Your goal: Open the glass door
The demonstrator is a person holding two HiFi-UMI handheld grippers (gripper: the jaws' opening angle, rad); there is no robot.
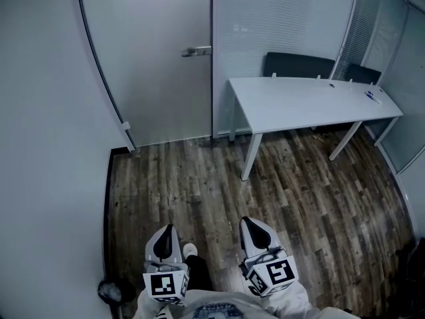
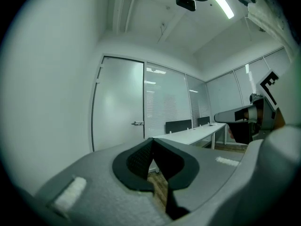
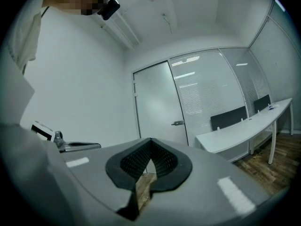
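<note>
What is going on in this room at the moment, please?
A person stands facing the closed glass door, holding the left tongs and the right tongs low in front of them. Both tongs are shut and empty, well short of the door handle. A white desk stands to the right of the door.

Chairs half behind table

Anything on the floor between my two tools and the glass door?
No. In the head view, only bare wood floor runs from the left tool and right tool to the glass door; the white table stands to the right.
</note>
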